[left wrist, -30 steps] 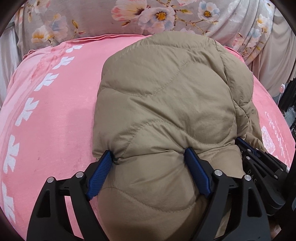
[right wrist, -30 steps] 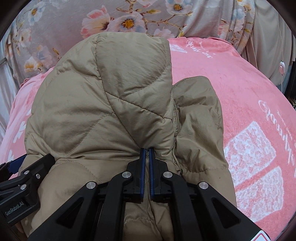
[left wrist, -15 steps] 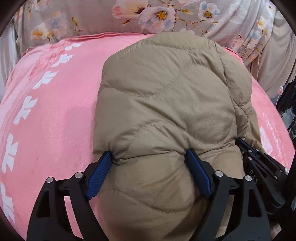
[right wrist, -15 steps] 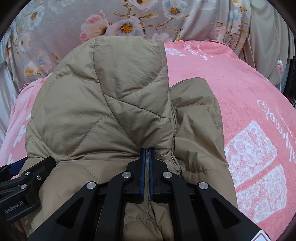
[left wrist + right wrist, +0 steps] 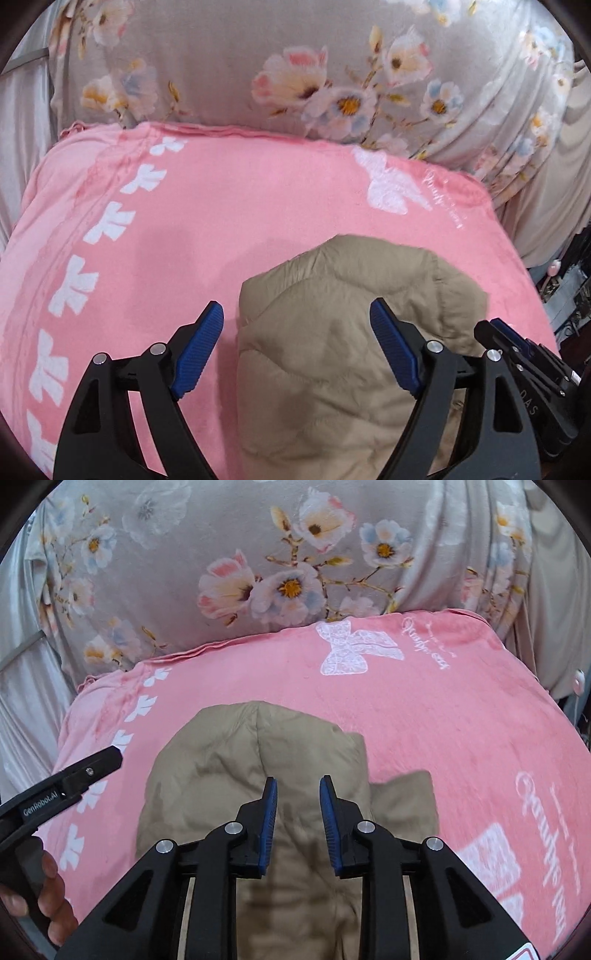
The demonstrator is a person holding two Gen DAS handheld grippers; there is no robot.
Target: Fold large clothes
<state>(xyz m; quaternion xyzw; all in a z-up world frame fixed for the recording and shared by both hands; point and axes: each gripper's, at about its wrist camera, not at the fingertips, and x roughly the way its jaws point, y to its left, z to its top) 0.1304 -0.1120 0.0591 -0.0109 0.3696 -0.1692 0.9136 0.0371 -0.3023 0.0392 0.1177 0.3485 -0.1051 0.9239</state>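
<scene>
Quilted tan jacket (image 5: pixel 332 350), folded on pink blanket (image 5: pixel 221 206): right gripper (image 5: pixel 295 823) just parted, left gripper (image 5: pixel 295 347) wide, both lifted clear, empty; fold seemingly released

Bare pink blanket (image 5: pixel 229 206) beyond jacket (image 5: pixel 332 350)

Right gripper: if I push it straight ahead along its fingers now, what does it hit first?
Most likely the folded tan jacket, which lies directly beyond the right gripper; its jaws have just been opening and nothing is between them. Depth is unclear, so the gap cannot be judged.
</scene>
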